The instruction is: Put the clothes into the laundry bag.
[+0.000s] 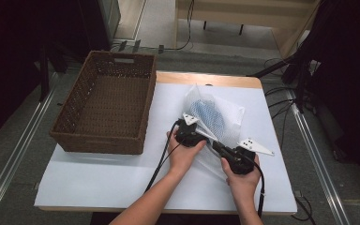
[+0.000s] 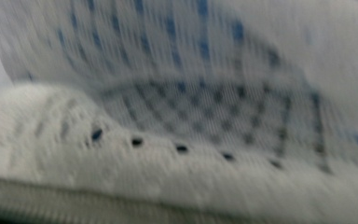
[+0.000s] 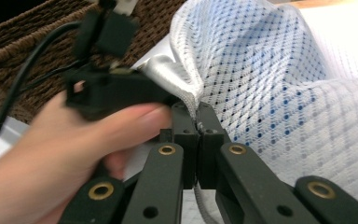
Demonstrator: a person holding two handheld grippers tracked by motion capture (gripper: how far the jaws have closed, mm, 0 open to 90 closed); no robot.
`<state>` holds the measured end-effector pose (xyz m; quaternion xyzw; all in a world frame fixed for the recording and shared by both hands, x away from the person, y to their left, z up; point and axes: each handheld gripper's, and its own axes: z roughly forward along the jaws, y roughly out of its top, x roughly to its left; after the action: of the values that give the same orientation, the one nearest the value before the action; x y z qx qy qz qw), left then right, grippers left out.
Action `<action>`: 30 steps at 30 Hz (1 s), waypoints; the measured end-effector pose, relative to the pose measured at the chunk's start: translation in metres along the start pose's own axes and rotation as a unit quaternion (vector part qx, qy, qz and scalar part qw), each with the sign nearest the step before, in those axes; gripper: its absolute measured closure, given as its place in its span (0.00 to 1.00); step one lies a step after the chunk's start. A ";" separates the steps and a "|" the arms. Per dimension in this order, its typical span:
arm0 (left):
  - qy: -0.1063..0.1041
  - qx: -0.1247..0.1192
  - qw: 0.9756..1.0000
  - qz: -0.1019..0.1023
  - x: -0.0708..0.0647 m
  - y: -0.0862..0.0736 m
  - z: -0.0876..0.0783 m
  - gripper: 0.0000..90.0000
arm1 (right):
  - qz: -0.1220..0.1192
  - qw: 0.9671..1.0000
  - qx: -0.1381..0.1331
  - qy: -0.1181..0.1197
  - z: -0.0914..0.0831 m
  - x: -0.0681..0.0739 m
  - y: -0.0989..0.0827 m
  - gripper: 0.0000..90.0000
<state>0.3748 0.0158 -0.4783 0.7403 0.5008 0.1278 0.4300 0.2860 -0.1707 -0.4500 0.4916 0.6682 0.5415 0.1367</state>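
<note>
Right claw is clamped on the hem of the white mesh laundry bag, mid-worktop, blue garment inside. Left claw is buried in mesh just beyond; grip state cannot be told. Risk: hem slipped or mesh torn if pulled apart. Brown wicker basket far left.

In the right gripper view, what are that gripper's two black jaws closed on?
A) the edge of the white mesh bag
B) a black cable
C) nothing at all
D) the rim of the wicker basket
A: the right gripper has its jaws pressed together on the seamed edge of the white mesh bag, with the wicker basket farther off behind.
</note>
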 end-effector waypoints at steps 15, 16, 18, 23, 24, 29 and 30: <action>0.021 -0.017 0.996 0.082 0.015 -0.040 -0.095 0.41 | -0.024 0.999 0.046 0.018 0.003 -0.007 -0.013 0.63; 0.029 -0.018 0.996 0.079 0.019 -0.041 -0.097 0.41 | -0.028 0.998 0.044 0.020 -0.001 -0.008 -0.013 0.57; 0.042 -0.012 0.996 0.073 0.025 -0.044 -0.099 0.41 | -0.029 0.999 0.040 0.022 -0.012 -0.010 -0.013 0.49; 0.086 -0.001 0.993 0.076 0.035 -0.059 -0.102 0.40 | -0.014 0.998 0.036 -0.045 -0.043 -0.027 -0.022 0.46; 0.090 0.004 0.993 0.075 0.037 -0.063 -0.102 0.40 | -0.008 0.997 0.039 -0.063 -0.047 -0.032 -0.025 0.46; 0.078 0.015 0.995 0.064 0.041 -0.063 -0.103 0.42 | 0.017 0.991 0.083 -0.107 -0.049 -0.038 -0.041 0.41; 0.076 0.016 0.995 0.065 0.041 -0.063 -0.103 0.46 | 0.022 0.990 0.092 -0.109 -0.047 -0.037 -0.044 0.40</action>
<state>0.2906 0.1112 -0.4746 0.7662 0.4851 0.2033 0.3691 0.2481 -0.2250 -0.4832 0.5726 0.6852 0.4238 0.1516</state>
